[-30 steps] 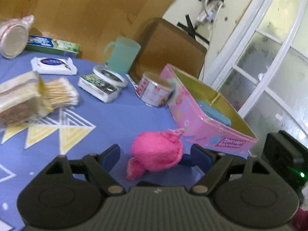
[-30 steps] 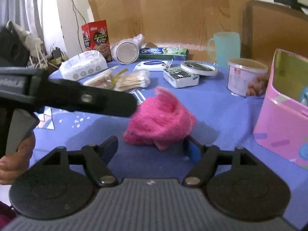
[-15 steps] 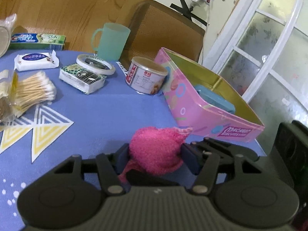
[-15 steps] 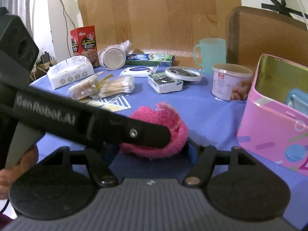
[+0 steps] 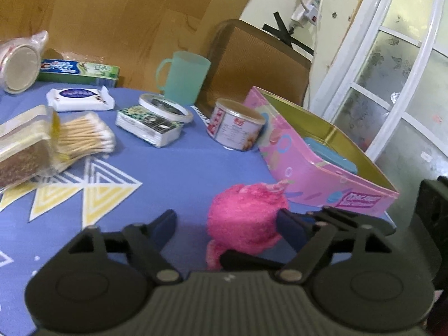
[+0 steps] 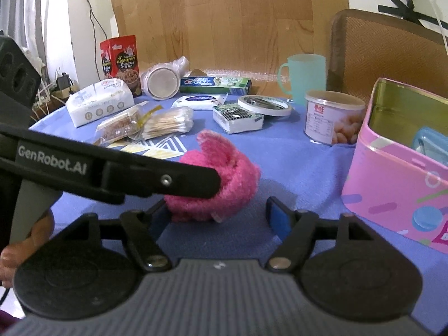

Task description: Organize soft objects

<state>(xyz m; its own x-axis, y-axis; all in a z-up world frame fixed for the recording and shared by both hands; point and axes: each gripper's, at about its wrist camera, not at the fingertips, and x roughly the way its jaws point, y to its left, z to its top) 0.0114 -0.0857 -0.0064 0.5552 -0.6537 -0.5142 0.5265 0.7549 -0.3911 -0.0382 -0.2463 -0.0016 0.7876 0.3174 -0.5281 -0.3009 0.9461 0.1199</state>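
A pink fluffy cloth (image 5: 246, 218) lies bunched on the blue tablecloth, just in front of the pink tin box (image 5: 322, 173). My left gripper (image 5: 228, 226) straddles it with its jaws opening. The right finger touches the fluff and the left finger stands clear. In the right wrist view the same cloth (image 6: 224, 176) sits just beyond my right gripper (image 6: 218, 215), whose jaws are opening a little and press on nothing. A black finger (image 6: 168, 180) of the left gripper crosses that view and hides the cloth's near left side. A person's hand (image 6: 25, 240) holds the left handle.
The pink tin box (image 6: 392, 173) holds a blue item (image 5: 330, 154). Behind stand a can (image 5: 238, 128), teal mug (image 5: 182, 78), tape roll (image 5: 165, 107), tissue packs (image 6: 238, 117), cotton swabs (image 5: 84, 137), toothpaste box (image 6: 215, 84) and a chair (image 6: 386, 53). Table edge runs right of the tin.
Half a second ago the left jaws had closed in on the pink cloth; now they have spread apart again. The cloth stays on the table. The right gripper has barely moved.
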